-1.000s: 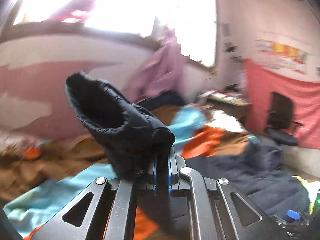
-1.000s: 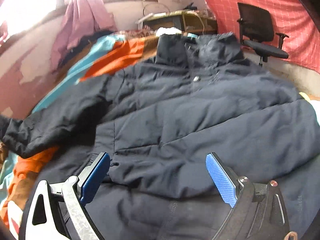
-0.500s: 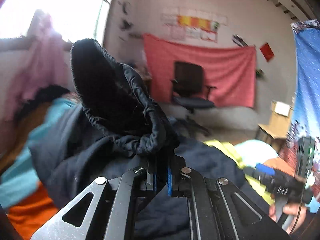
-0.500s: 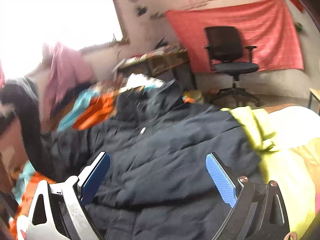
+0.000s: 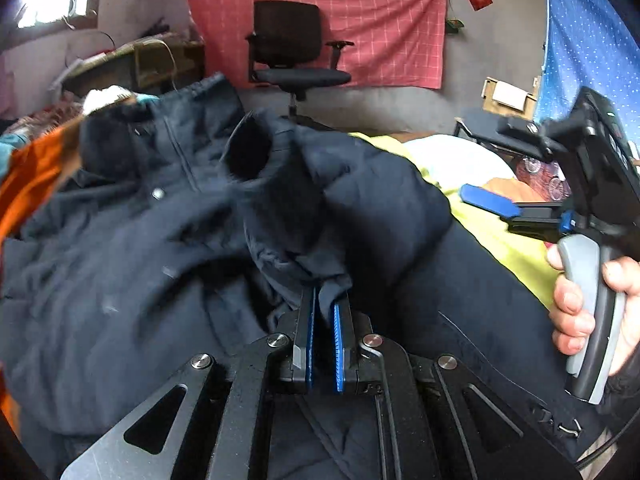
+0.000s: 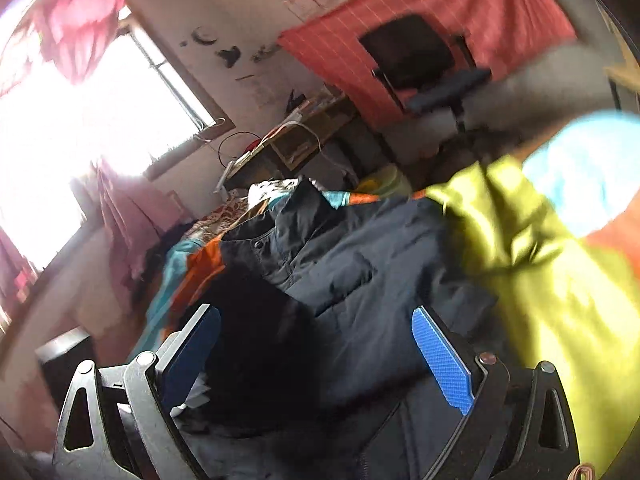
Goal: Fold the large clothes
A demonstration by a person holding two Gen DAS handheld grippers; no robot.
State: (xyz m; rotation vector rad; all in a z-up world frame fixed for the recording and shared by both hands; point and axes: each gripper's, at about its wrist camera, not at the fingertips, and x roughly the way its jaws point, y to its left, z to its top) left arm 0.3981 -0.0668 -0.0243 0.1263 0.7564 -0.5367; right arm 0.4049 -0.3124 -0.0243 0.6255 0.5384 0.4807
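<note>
A dark navy puffer jacket (image 5: 120,248) lies spread on the bed, collar toward the far wall. My left gripper (image 5: 323,300) is shut on the cuff end of its sleeve (image 5: 280,192), which lies folded over the jacket's chest. My right gripper (image 5: 490,204) is seen in the left wrist view at the right, held by a hand (image 5: 576,300) above the yellow cloth. In the right wrist view the jacket (image 6: 352,268) lies beyond my right gripper (image 6: 316,344), whose blue pads stand wide apart with nothing between them.
A yellow-green cloth (image 6: 532,248) lies to the right of the jacket. An orange and teal blanket (image 5: 28,168) covers the bed at the left. A black office chair (image 5: 296,56) stands before a red wall cloth, with a cluttered desk (image 6: 296,144) near the window.
My left gripper has carried the sleeve from the left across and down over the jacket's body. The right gripper has swung right and rolled, staying open above the jacket.
</note>
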